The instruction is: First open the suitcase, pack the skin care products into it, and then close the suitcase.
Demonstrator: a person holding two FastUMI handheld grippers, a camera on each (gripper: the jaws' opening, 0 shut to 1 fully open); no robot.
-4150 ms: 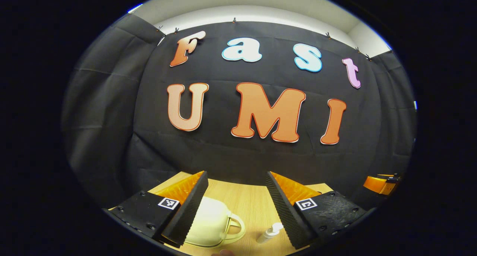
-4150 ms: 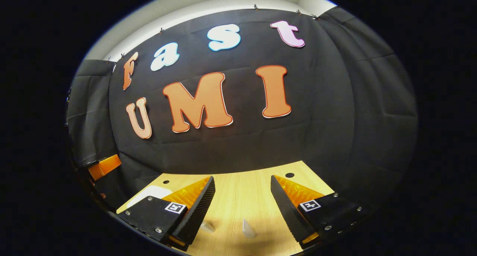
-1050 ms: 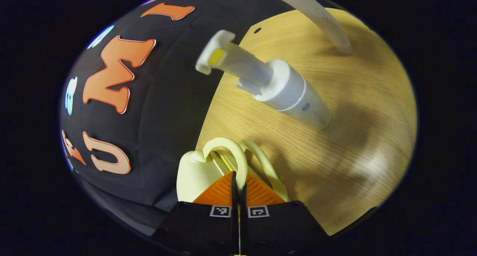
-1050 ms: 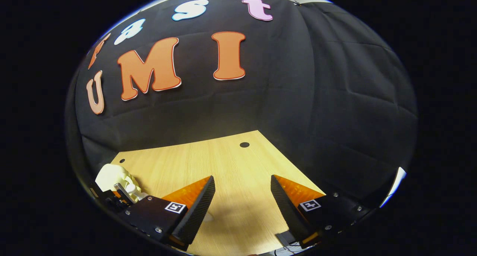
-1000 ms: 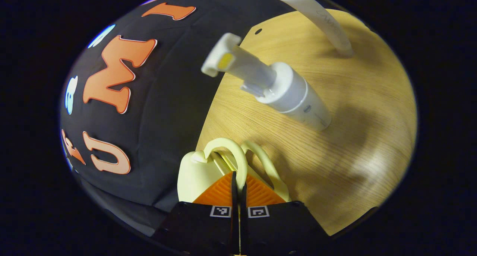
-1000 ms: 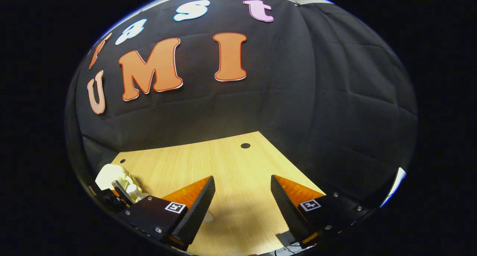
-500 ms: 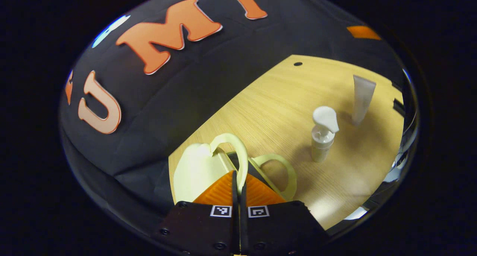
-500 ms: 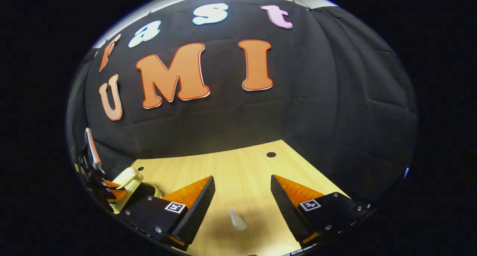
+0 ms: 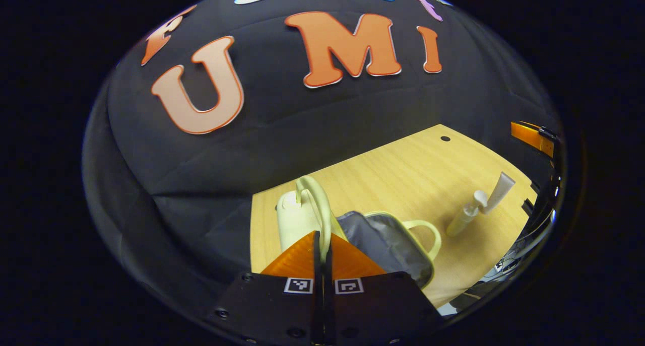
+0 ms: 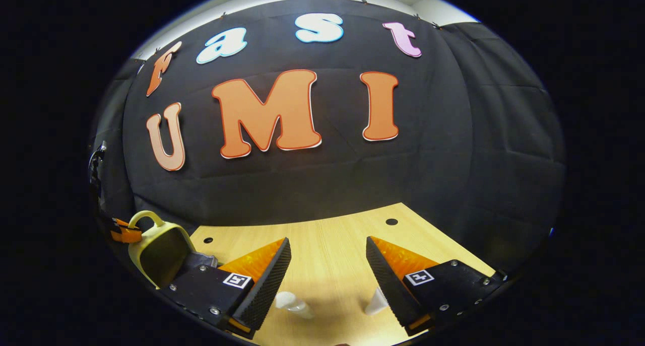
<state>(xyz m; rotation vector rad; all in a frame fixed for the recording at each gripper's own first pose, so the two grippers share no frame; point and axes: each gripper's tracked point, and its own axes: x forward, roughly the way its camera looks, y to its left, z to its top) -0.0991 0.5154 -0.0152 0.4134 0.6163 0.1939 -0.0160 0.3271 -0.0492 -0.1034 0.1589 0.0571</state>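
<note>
Suitcase (image 9: 383, 240) lid handle (image 9: 316, 205) pinched by left claw (image 9: 322, 243), grey lining visible; right claw (image 10: 327, 265) open.

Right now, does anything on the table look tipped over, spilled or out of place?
Nothing stands out. The suitcase is partly open, its lid handle pinched in the left gripper. The pump bottle and tube stand upright on the table, with no spill visible.

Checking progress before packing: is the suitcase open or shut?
Open: the left gripper holds the lid's handle, and the suitcase shows its grey lining.
</note>
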